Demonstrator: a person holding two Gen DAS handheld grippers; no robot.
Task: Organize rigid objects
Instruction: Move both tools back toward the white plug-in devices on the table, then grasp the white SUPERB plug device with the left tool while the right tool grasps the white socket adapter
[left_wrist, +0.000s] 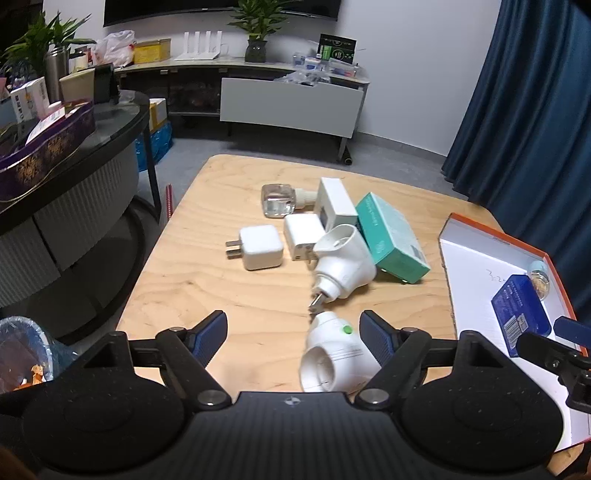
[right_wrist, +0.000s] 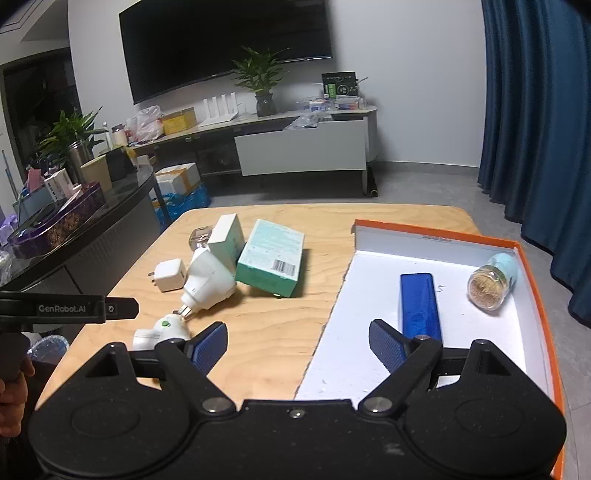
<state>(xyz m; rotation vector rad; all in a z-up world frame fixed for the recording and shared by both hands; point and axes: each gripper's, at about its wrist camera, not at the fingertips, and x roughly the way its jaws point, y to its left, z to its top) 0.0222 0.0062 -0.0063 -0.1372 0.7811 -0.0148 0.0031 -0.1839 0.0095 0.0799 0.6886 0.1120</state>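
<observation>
Light wooden surface (left_wrist: 221, 295) in a living room, with a dark television on the far wall, a low white cabinet beneath it and blue curtains at the right. Left claw (left_wrist: 293, 332) is spread wide above the near edge of the surface, gripping nothing; a white plug adapter with a green button (left_wrist: 332, 354) lies on the surface between its blue pads, close to the right pad, though contact cannot be confirmed. Just beyond lies a second white plug adapter (left_wrist: 343, 264), its prongs pointing toward the first. Farther back sits a cluster: a small white charger cube (left_wrist: 260, 247) at the left, another white charger (left_wrist: 301, 236) beside it, a clear glass bottle (left_wrist: 277, 199) on its side, a white box (left_wrist: 336, 201), and a teal box (left_wrist: 391, 236) leaning at the right. Right claw (right_wrist: 297, 345) is also spread wide and empty, hovering over the near left edge of an orange-rimmed white tray (right_wrist: 436, 230) at the right of the surface. Inside the tray a blue rectangular box (right_wrist: 421, 302) lies lengthwise, its near end just beside the right pad, and a small jar of toothpicks (right_wrist: 491, 282) lies on its side near the far right corner. A hand (right_wrist: 14, 391) shows at the left edge.
</observation>
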